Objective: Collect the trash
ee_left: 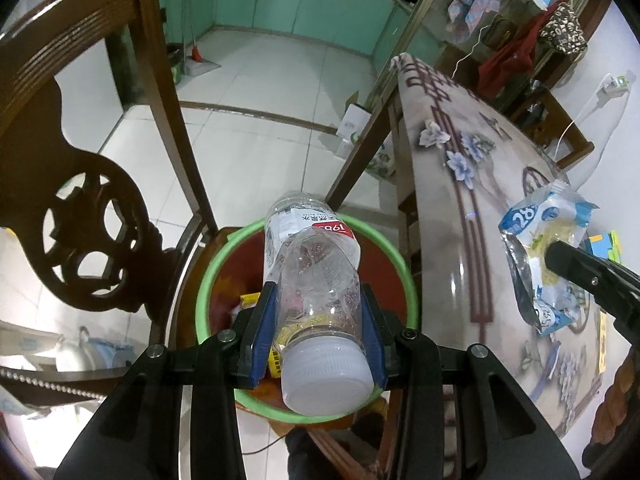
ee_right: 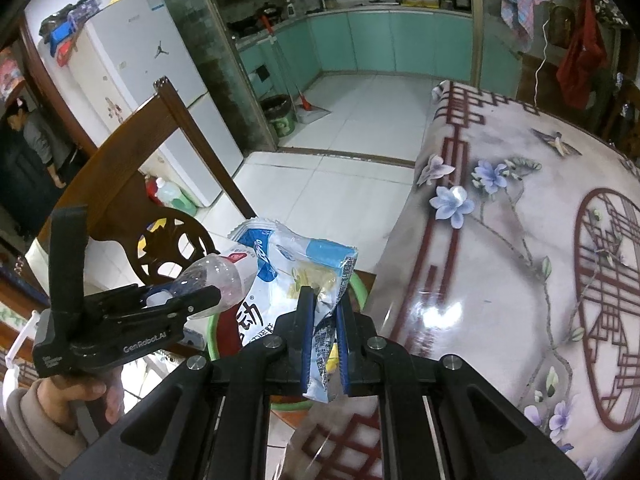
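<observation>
My left gripper point(ee_left: 318, 312) is shut on a clear plastic bottle point(ee_left: 316, 264) with a white cap, held cap-toward-camera above a green-rimmed bin point(ee_left: 208, 280) that stands on a chair seat. Yellow wrappers lie inside the bin. My right gripper point(ee_right: 325, 312) is shut on a torn blue-and-white snack bag point(ee_right: 296, 268), hanging over the same bin point(ee_right: 360, 284) beside the table edge. The snack bag point(ee_left: 548, 252) and the right gripper point(ee_left: 592, 280) show at the right of the left wrist view. The left gripper point(ee_right: 168, 300) with the bottle point(ee_right: 216, 276) appears at the left of the right wrist view.
A carved wooden chair back point(ee_left: 80, 200) rises left of the bin. A table with a flowered cloth point(ee_right: 520, 240) fills the right. A person's hand point(ee_right: 72, 396) holds the left gripper. A second person stands by a fridge point(ee_right: 140, 60). White tile floor point(ee_left: 256, 92) leads to a kitchen.
</observation>
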`<action>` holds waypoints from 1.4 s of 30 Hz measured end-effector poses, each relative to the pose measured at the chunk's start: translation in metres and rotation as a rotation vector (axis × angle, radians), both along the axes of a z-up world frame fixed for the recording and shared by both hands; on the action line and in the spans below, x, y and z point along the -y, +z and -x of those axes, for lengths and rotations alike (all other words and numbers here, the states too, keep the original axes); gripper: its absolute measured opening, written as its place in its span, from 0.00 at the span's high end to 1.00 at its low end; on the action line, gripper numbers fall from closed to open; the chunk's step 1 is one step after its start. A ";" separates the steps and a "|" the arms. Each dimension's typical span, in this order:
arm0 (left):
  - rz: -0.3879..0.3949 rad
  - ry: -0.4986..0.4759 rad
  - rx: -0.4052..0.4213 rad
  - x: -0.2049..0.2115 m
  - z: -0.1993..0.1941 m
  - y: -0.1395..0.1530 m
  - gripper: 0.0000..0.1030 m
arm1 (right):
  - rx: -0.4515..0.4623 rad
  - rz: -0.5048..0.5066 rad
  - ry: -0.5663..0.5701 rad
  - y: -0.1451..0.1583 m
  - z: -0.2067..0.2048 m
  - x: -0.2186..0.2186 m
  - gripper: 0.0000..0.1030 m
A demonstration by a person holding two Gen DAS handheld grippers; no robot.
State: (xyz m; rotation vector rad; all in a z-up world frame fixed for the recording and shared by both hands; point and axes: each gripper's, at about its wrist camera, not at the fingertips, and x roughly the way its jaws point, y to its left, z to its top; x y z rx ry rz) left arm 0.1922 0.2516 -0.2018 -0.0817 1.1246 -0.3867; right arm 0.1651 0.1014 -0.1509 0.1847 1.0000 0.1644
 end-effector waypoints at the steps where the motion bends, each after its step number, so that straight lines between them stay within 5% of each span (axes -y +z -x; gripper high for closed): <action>1: -0.006 0.000 -0.005 -0.001 -0.001 -0.003 0.63 | -0.002 0.000 0.000 -0.001 -0.001 -0.001 0.92; 20: -0.035 0.013 -0.035 0.000 -0.019 -0.017 0.63 | -0.042 0.004 0.016 -0.021 -0.019 -0.012 0.92; 22: -0.058 0.034 -0.047 -0.002 -0.021 -0.020 0.59 | -0.054 0.001 0.028 -0.023 -0.021 -0.012 0.85; 24: -0.055 0.046 -0.049 -0.005 -0.023 -0.020 0.34 | -0.058 0.013 0.021 -0.024 -0.022 -0.012 0.70; 26: -0.054 0.063 -0.029 -0.007 -0.021 -0.016 0.20 | -0.019 0.022 -0.005 -0.019 -0.017 -0.009 0.37; 34: -0.024 0.091 -0.043 -0.002 -0.014 -0.003 0.17 | 0.082 0.042 -0.043 0.007 0.002 0.003 0.34; 37: -0.005 0.092 0.005 0.009 -0.001 0.011 0.13 | 0.101 0.033 -0.040 0.017 0.015 0.013 0.22; 39: 0.018 0.101 0.038 0.016 0.008 0.020 0.00 | 0.100 0.030 -0.026 0.021 0.024 0.021 0.21; 42: 0.063 0.104 0.098 0.027 0.025 0.037 0.00 | 0.113 0.063 -0.035 0.028 0.041 0.037 0.21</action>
